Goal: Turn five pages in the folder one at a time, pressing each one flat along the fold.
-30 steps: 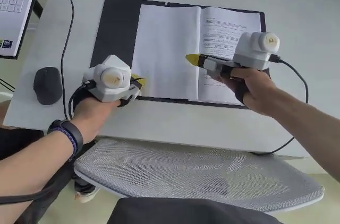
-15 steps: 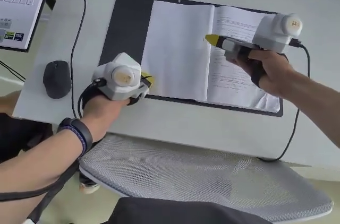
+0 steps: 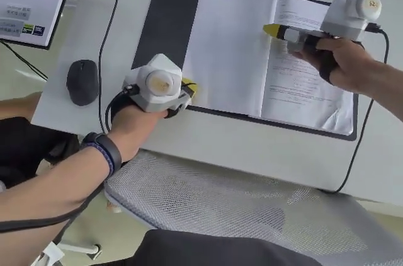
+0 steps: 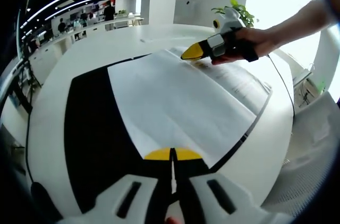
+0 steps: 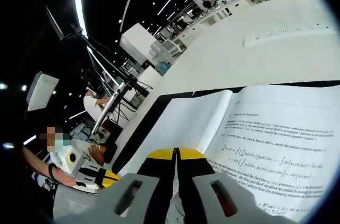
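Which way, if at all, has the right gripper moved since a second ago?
Yes. The right gripper has slid along the fold of the folder, from about mid-page up toward the folder's far edge.

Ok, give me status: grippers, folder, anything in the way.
Left gripper shut at near edge of blank white page. Right gripper shut, tip by the fold. Black folder open flat. Black mouse apart, left.

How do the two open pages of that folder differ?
The left page is blank white; the right page carries printed text. The left gripper sits at the left page's bottom edge; the right gripper is over the right page near the fold. Both lie in the black folder.
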